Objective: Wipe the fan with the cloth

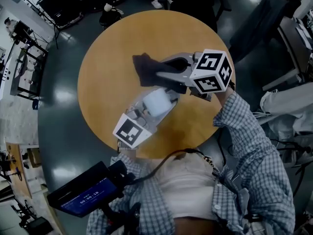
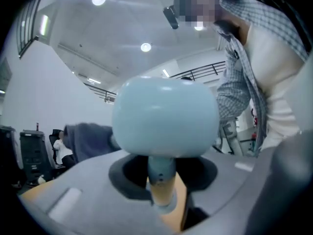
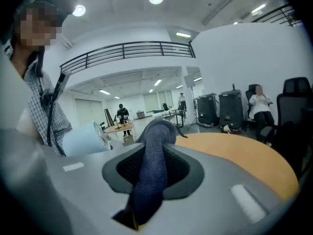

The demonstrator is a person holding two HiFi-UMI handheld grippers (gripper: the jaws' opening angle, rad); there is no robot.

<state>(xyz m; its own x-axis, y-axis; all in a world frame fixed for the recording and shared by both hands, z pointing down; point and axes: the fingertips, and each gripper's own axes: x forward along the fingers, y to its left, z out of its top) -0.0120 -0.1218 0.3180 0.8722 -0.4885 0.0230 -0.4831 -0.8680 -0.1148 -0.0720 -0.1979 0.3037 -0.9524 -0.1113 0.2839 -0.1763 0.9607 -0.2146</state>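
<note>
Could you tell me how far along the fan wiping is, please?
Done: both things are picked up. The left gripper grips the fan by its stem; the right gripper grips the cloth. In hand: they are held close, not visibly touching in the head view. Left: apparently the wiping itself.

Head view looked steeply down over table. Left gripper view faced level above table, fan very near. Right gripper view faced slightly down across table. All shared fan, cloth.
</note>
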